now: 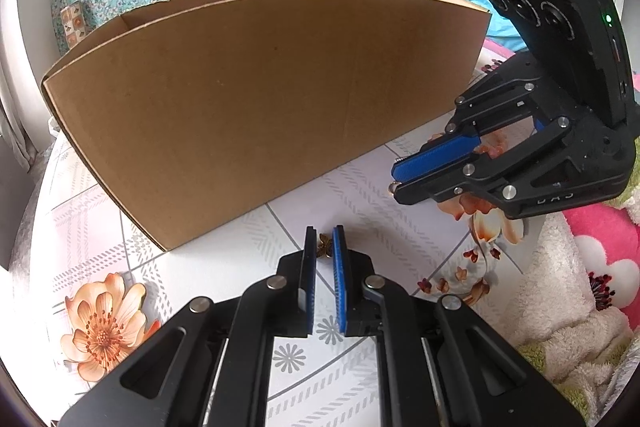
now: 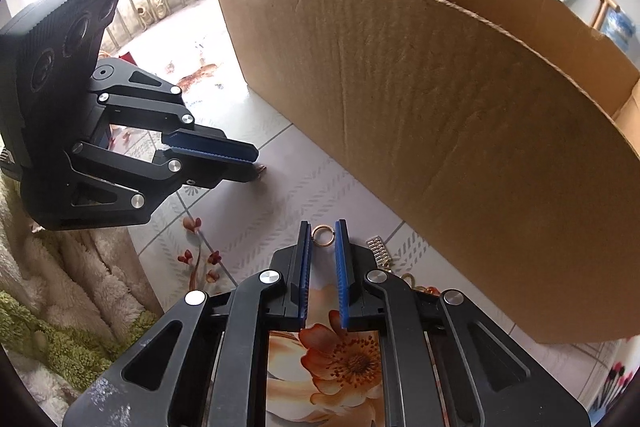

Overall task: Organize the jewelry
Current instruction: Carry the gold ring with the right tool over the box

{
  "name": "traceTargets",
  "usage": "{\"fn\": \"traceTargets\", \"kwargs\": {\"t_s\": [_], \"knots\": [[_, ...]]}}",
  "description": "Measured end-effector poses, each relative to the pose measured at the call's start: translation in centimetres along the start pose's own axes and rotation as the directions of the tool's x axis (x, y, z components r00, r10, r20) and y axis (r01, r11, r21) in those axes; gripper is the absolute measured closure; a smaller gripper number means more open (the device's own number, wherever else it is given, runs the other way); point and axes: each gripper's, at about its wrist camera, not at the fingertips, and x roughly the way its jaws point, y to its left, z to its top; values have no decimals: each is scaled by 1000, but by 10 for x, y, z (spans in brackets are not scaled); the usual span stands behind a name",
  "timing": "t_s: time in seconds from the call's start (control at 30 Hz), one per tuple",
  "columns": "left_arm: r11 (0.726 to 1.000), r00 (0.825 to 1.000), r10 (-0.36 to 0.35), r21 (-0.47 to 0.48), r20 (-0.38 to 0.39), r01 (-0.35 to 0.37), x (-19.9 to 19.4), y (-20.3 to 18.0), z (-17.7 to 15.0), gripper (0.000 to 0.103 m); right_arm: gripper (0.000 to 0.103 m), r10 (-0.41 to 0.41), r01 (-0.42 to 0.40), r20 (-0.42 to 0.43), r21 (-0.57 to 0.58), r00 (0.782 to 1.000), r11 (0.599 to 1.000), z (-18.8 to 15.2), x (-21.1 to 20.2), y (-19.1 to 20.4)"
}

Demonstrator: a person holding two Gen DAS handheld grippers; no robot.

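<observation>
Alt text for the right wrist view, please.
The right gripper frames a small gold ring between its blue-padded fingers, above a white floral tablecloth. A large brown cardboard box stands ahead; the left gripper reaches in from the left.
</observation>
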Motion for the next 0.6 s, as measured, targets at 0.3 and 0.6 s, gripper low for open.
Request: {"fn": "traceTargets", "kwargs": {"t_s": [0.3,0.6], "knots": [[1000,999,-5,2,52,4,-26,-4,3,96,93,-13,6,112,60,994,998,-12,-38,-4],[998,985,-51,29,167,47,-84,-14,32,96,93,-7,-19,281,89,960,996,-15,-96,-9]]}}
